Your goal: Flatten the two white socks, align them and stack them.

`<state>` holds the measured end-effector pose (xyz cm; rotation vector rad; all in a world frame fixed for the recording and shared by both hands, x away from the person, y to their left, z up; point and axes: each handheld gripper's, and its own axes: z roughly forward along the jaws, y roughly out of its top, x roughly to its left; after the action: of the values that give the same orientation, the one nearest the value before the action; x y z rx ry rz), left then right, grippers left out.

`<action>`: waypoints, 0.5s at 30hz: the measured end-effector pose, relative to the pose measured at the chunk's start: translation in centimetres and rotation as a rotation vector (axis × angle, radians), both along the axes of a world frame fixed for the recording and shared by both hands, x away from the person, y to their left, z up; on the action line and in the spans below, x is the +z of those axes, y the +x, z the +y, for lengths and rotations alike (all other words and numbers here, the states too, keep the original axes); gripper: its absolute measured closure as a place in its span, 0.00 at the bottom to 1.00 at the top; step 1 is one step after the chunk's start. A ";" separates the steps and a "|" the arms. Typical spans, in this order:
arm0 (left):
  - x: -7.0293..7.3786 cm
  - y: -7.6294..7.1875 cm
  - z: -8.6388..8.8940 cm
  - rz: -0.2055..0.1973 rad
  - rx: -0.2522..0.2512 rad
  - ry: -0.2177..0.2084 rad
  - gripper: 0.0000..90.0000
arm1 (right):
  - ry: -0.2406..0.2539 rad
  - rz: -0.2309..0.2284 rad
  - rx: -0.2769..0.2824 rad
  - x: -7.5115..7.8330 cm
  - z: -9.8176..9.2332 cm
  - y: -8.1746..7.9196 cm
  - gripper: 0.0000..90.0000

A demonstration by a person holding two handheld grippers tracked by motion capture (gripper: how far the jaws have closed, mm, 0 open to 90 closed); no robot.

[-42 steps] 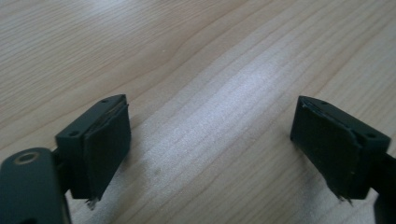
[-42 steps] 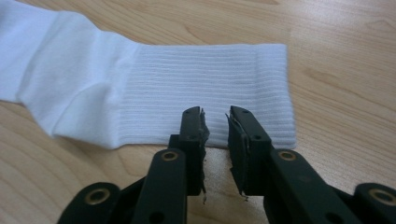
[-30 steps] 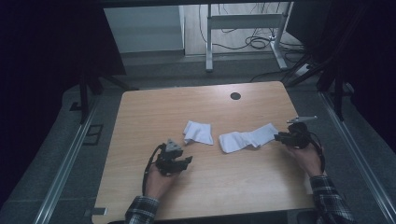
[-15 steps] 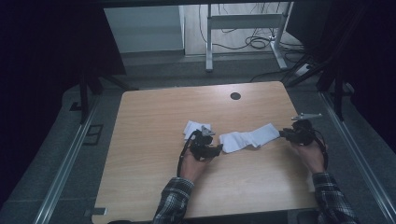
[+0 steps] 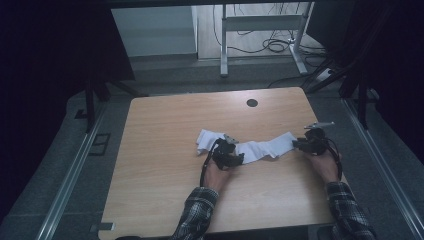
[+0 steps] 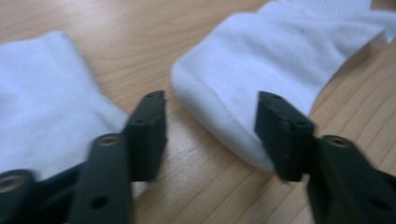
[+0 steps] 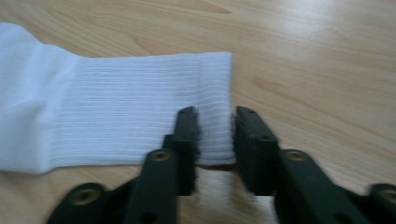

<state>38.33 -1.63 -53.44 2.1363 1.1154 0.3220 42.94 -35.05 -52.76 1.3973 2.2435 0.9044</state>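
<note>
I am working across the wooden table [image 5: 165, 200] from left to right. Furthest left, the folded sock [image 5: 207, 138] is lying flat on the wood, untouched. Just beside it, my left gripper [image 5: 231, 156] is hovering low at the toe end of the long sock [image 5: 265, 148], which is stretching out toward the right edge of the table. In the left gripper view the jaws are standing apart and have just been closing a little; the rounded toe [image 6: 224, 102] is sitting partly between them, but the pads are not pressing on it, and the folded sock is lying just outside the left jaw.

Moving right, the long sock is lying slack with a slight sag in the middle. At its far end my right gripper [image 5: 306, 143] is clamping the ribbed cuff [image 7: 215, 107]; in the right gripper view the two jaws are pinching the cuff's edge, with the fabric squeezed between the pads.

I am judging this to be the step of taking hold of the sock's second end, with the cuff already secured and the toe not yet gripped. The next move is calling for me to ease the left jaws further over the toe and close them on both layers, keeping clear of the folded sock so it does not get dragged along.
</note>
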 end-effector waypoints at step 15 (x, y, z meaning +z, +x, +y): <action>1.4 -1.5 2.6 -0.027 -0.033 -0.055 0.93 | 0.036 -0.007 0.028 1.9 0.4 -1.7 0.90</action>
<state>36.88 0.98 -52.00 2.0945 1.0606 0.3005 41.23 -34.61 -50.91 1.3788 2.2581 0.9616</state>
